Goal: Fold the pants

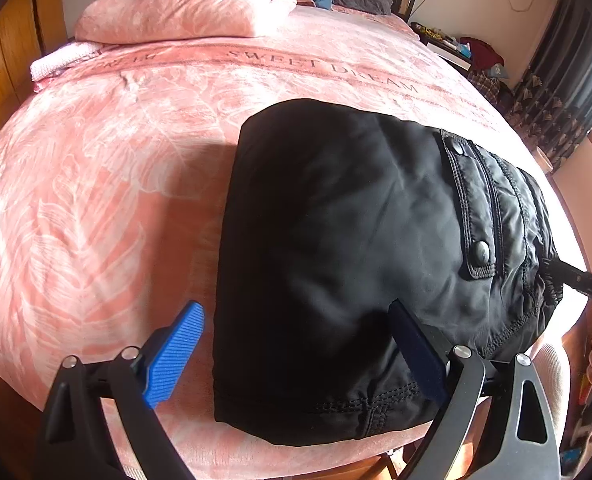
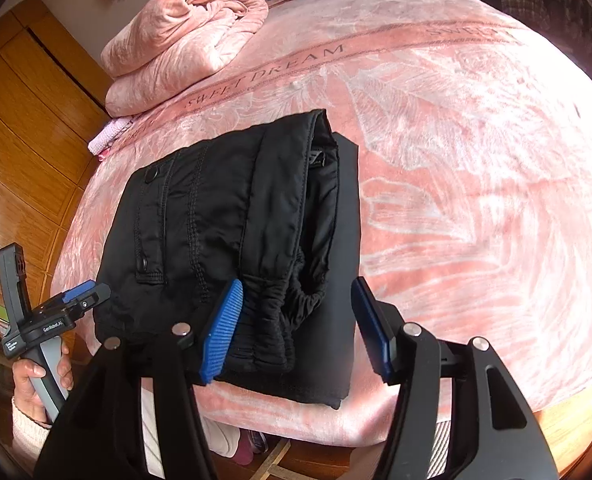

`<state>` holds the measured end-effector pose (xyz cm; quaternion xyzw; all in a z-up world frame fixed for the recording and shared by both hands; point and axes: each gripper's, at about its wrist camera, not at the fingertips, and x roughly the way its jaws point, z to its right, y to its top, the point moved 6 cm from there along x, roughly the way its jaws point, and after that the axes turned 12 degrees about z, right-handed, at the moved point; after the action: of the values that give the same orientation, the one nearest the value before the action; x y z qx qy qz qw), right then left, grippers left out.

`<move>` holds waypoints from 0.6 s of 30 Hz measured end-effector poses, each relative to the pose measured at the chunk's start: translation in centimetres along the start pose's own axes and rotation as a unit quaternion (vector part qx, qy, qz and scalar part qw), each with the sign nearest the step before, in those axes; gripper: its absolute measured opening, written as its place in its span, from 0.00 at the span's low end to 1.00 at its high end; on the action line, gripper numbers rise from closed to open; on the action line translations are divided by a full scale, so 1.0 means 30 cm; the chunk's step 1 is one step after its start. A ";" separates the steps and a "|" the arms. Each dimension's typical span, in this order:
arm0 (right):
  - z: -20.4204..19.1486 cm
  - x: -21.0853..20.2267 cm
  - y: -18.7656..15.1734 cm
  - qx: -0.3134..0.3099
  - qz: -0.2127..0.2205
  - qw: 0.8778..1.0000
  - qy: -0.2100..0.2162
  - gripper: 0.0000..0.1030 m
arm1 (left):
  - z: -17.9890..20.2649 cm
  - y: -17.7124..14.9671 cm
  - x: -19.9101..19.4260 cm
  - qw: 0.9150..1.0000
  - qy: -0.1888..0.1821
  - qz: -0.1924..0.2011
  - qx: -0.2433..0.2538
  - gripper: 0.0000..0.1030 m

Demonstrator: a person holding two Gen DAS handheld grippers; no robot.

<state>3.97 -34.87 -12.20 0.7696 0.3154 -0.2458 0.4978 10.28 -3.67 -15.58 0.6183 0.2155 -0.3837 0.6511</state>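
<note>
The black pants lie folded into a compact stack near the front edge of the pink bed. A snap-buttoned pocket flap faces up and the elastic waistband faces the right wrist view. My left gripper is open, its blue pads astride the stack's near left corner, holding nothing. My right gripper is open and empty, just in front of the waistband end of the pants. The left gripper also shows in the right wrist view, held by a hand at the bed's edge.
A folded pink quilt and loose clothes sit at the head of the bed. A wooden wardrobe stands to the left. A cluttered shelf and curtains are to the right. The floor lies below the bed's edge.
</note>
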 end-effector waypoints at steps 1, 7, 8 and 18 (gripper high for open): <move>0.006 -0.012 0.024 0.006 0.009 1.000 0.004 0.66 | 0.004 0.001 -0.002 1.000 0.000 0.000 0.001 0.91; 0.029 0.048 0.188 0.024 0.013 0.999 0.029 0.69 | 0.023 0.003 -0.016 1.000 0.001 0.003 0.009 0.91; 0.028 0.077 0.208 0.025 0.006 0.999 0.032 0.69 | 0.025 0.002 -0.016 1.000 0.001 0.003 0.010 0.91; -0.006 0.289 0.259 0.015 -0.051 0.996 0.068 0.14 | 0.021 -0.010 -0.002 1.000 0.006 -0.005 0.007 0.94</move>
<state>15.55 -34.99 -13.39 0.7745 0.3839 -0.2228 0.4507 9.90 -4.24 -15.64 0.6241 0.2201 -0.3843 0.6438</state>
